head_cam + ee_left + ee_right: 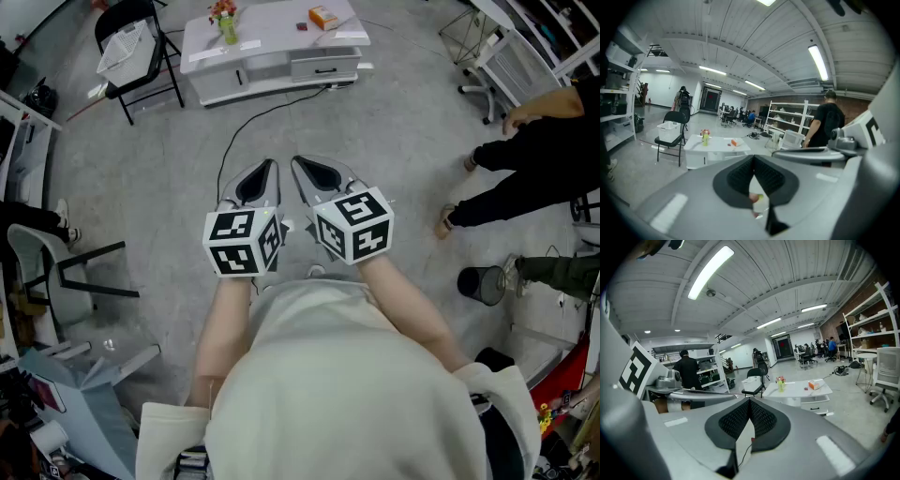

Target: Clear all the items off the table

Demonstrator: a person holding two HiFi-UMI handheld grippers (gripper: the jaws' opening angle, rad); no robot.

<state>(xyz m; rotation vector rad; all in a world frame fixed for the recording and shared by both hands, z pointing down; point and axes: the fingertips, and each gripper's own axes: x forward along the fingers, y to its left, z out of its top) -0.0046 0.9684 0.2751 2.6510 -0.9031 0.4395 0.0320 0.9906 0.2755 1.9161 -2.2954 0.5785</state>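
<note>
Table (pixel 272 33) in every view; bin (pixel 481 285) head-view only

At my eleven o'clock: black chair (pixel 141 87) carrying a white basket (pixel 124 49). At three: person in black (pixel 544 141). At four: dark bin (pixel 481 284).

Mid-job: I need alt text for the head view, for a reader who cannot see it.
The grey left gripper and right gripper are held side by side, jaws shut and empty, pointing across the grey floor toward a low white table. On it stand a green bottle of flowers, an orange box and a small dark red item.
</note>
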